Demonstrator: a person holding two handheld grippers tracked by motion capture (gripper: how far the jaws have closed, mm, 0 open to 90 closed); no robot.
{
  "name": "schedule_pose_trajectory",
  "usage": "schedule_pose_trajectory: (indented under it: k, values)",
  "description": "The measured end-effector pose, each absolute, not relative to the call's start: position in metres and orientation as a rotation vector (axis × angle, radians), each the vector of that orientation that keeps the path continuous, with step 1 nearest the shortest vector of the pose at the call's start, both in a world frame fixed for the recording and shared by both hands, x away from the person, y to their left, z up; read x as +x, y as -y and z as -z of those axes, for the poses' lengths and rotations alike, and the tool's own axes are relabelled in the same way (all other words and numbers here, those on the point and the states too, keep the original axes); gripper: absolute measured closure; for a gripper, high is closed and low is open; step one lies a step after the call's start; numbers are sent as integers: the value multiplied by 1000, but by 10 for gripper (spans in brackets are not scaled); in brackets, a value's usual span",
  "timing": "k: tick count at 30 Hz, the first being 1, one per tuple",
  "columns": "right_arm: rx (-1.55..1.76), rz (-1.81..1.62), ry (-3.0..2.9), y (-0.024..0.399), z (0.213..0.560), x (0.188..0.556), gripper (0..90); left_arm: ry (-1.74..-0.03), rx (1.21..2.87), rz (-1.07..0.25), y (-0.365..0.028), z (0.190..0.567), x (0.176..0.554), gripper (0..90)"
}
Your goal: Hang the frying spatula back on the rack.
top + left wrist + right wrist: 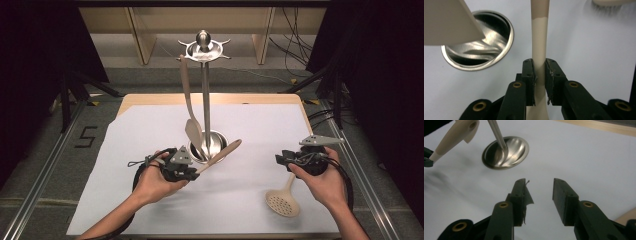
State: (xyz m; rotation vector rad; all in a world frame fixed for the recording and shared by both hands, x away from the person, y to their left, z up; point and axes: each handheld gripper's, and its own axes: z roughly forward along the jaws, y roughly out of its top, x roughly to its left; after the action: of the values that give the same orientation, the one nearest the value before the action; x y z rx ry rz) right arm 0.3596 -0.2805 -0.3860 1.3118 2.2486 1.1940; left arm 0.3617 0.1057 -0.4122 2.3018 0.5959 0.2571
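Observation:
My left gripper is shut on the beige shaft of a kitchen utensil. Its tan handle points up and right, close to the base of a metal utensil stand. A beige spatula hangs from the stand's top ring, blade down by the base. My right gripper is open with nothing between its jaws, just above the handle of a beige slotted skimmer that lies flat on the sheet.
A white sheet covers the wooden table. The stand's pole and round base lie ahead of the right gripper, with the held utensil's handle end beside them. Black frames and cables flank the table.

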Motion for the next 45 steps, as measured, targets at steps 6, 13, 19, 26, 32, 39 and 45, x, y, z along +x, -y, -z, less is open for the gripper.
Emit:
schedule_pose_trajectory:
  k: [6, 13, 19, 26, 32, 39, 45]
  values:
    - [1288, -1221, -2243, 273, 378, 359, 628, -606, 2224, -267, -102, 406, 359, 780]
    - [1251, -1281, -2231, 261, 367, 357, 618, -596, 2183, -283, -97, 399, 359, 780]
    - [1187, -1335, -2213, 247, 357, 357, 611, -590, 2166, -304, -93, 391, 361, 779]
    - [1143, -1393, -2216, 229, 347, 359, 598, -601, 2112, -311, -81, 387, 362, 779]
    - [1113, -1478, -2197, 215, 342, 362, 562, -586, 2098, -317, -72, 388, 362, 779]
    - [1134, -1525, -2152, 207, 339, 365, 523, -567, 2110, -333, -69, 388, 364, 779]
    - [1189, -1548, -2138, 201, 338, 365, 514, -558, 2117, -340, -67, 388, 363, 779]
